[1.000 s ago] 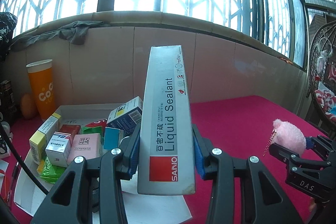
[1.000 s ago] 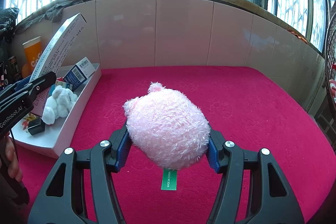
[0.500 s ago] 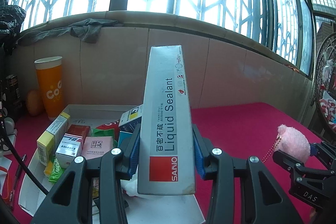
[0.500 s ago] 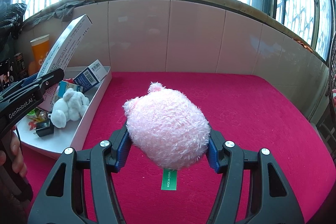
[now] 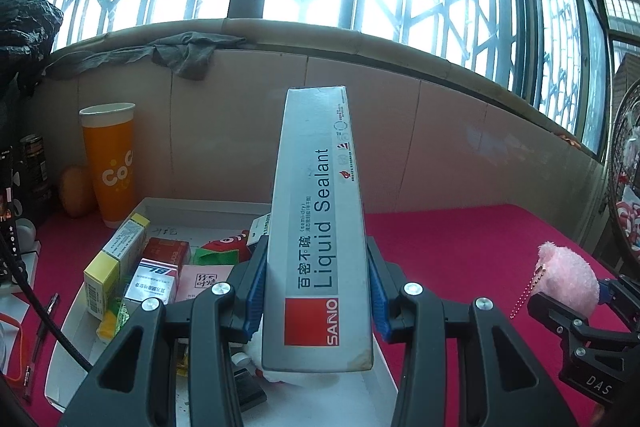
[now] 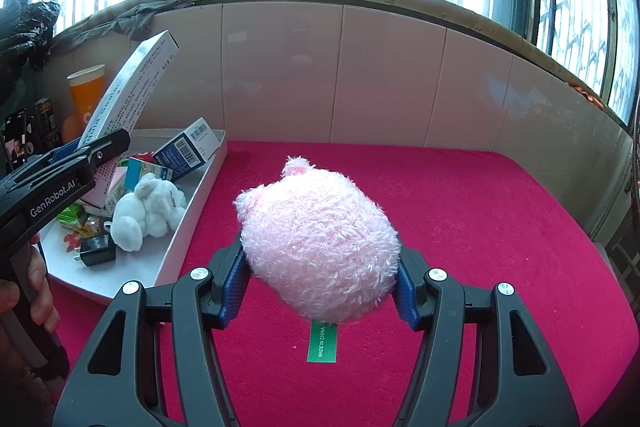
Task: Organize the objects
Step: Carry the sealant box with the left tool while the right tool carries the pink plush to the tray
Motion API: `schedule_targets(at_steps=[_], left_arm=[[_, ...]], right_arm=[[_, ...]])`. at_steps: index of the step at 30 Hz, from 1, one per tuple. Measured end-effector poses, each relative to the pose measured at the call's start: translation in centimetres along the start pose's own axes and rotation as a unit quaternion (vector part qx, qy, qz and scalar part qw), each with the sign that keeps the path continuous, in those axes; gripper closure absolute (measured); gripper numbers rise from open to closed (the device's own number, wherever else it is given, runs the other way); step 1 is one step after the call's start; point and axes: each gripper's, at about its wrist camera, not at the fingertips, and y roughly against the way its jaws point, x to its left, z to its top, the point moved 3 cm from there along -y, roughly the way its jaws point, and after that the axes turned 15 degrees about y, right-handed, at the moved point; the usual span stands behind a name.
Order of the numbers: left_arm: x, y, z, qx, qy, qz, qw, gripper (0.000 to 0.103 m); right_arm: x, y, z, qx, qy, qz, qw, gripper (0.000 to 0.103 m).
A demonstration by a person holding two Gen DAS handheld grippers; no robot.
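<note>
My left gripper [image 5: 316, 291] is shut on a long grey "Liquid Sealant" box [image 5: 316, 227], which slants upward above the white tray [image 5: 76, 327]. The same box [image 6: 128, 83] and left gripper [image 6: 92, 155] show at the left of the right wrist view, over the tray [image 6: 200, 203]. My right gripper [image 6: 320, 291] is shut on a pink plush toy [image 6: 320, 247] with a green tag, held above the red cloth [image 6: 460, 227] to the right of the tray. The left wrist view shows the plush [image 5: 568, 279] at far right.
The tray holds several small cartons [image 5: 116, 263], a white plush rabbit [image 6: 146, 211], a blue barcode box [image 6: 188, 149] and a black charger [image 6: 96, 251]. An orange cup [image 5: 110, 163] stands behind the tray by the tiled wall. A person's hand [image 6: 24, 291] grips the left handle.
Both grippers have shifted a little with their loads still held; the tray and the orange cup have slid rightward and nearer in both views. Grips are unchanged.
</note>
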Motion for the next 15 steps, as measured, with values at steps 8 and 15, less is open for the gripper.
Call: schedule_targets(at_steps=[8, 15], left_arm=[[1.3, -0.4, 0.6, 0.002, 0.015, 0.012, 0.9998, 0.06], [2.5, -0.5, 1.4, 0.0, 0.028, 0.023, 0.9993, 0.06]], right_arm=[[1.0, 0.1, 1.4, -0.01, 0.01, 0.006, 1.0, 0.042], [1.7, 0.1, 2.1, -0.014, 0.017, 0.016, 1.0, 0.042]])
